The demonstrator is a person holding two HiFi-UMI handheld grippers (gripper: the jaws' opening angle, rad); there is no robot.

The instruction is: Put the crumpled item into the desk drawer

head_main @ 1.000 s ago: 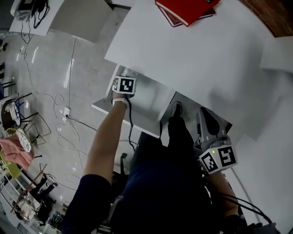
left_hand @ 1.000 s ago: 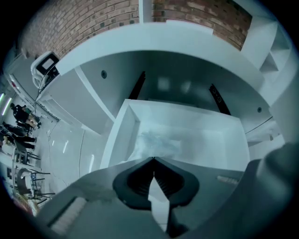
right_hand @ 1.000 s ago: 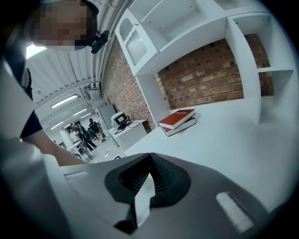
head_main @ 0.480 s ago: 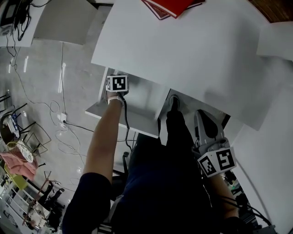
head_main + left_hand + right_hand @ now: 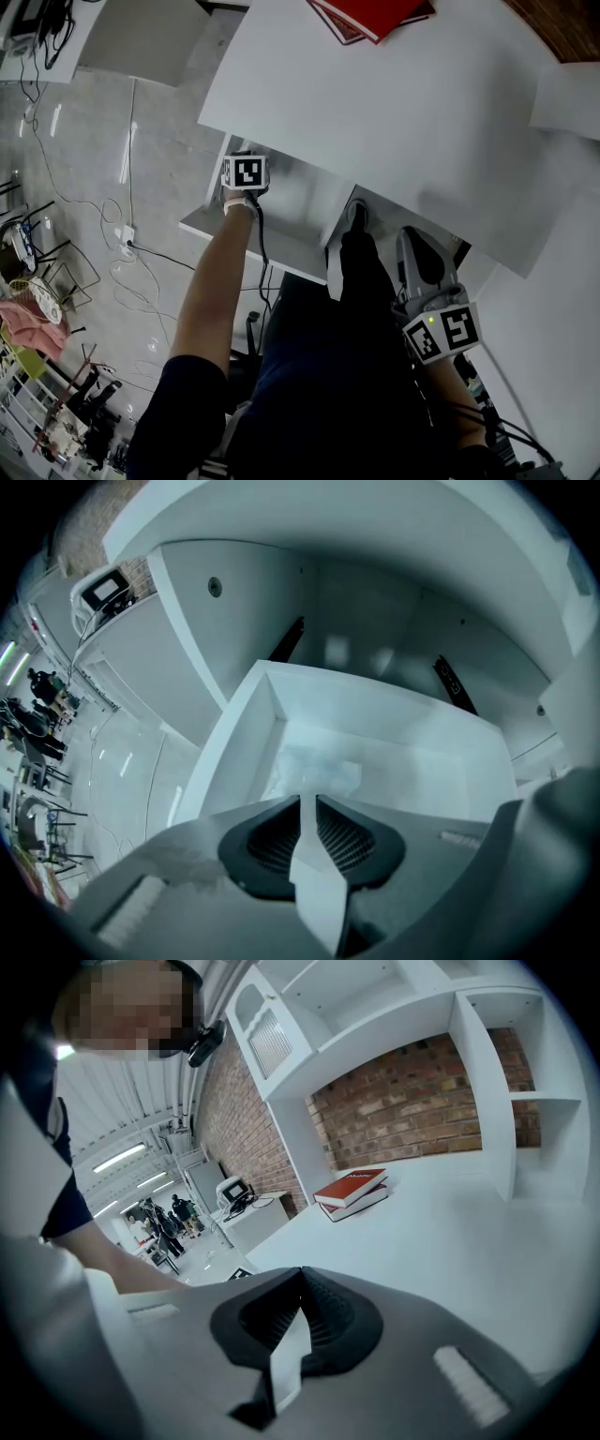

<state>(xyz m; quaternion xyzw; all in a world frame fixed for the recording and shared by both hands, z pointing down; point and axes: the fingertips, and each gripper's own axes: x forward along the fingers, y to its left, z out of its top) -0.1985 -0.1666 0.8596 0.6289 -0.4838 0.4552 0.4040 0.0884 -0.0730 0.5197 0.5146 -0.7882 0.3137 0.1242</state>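
My left gripper: jaws closed, empty, over the open drawer; crumpled item lies inside. My right gripper: jaws closed, empty.

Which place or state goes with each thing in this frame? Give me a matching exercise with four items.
Things:
1. crumpled item
2. red books
3. left gripper
4. right gripper

Places or states:
A. stacked at the far edge of the desk top
B. jaws together and empty, pointing into the open drawer
C. lying on the drawer's floor
D. jaws together and empty, pointing across the desk top, away from the drawer

Pairs: 1-C, 2-A, 3-B, 4-D
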